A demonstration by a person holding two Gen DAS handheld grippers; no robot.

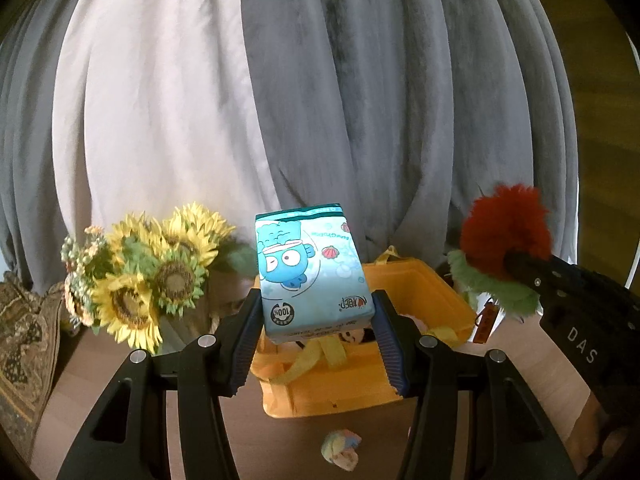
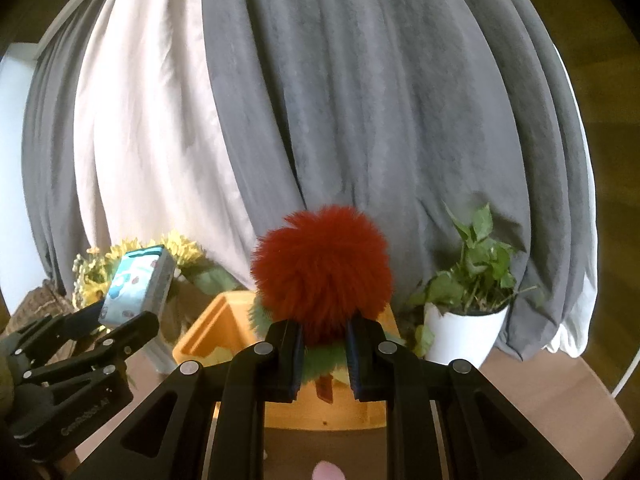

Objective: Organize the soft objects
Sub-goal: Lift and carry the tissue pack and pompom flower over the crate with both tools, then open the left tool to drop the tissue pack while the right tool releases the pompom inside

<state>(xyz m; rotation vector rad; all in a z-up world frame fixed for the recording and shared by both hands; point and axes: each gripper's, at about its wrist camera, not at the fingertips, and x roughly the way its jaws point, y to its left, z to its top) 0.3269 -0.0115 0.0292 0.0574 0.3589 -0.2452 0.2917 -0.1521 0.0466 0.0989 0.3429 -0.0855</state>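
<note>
Above the bin: left gripper (image 1: 318, 330) clamped a soft blue cartoon-printed tissue pack (image 1: 312, 276); right gripper (image 2: 324, 354) pinched a fluffy red-and-green plush toy (image 2: 320, 268)
Advice: lower both gently over the open yellow plastic bin (image 1: 424, 296) before letting go (squashy loads slip)

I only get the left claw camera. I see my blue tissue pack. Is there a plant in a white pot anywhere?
Observer: Yes, a leafy plant in a white pot stands right of the yellow bin.
Operator: What is the other claw holding?
Observer: The right claw is shut on a fluffy red toy with green fur beneath.
Operator: Is my pack straight?
Observer: From that side the tissue pack tilts in the left claw.
</note>
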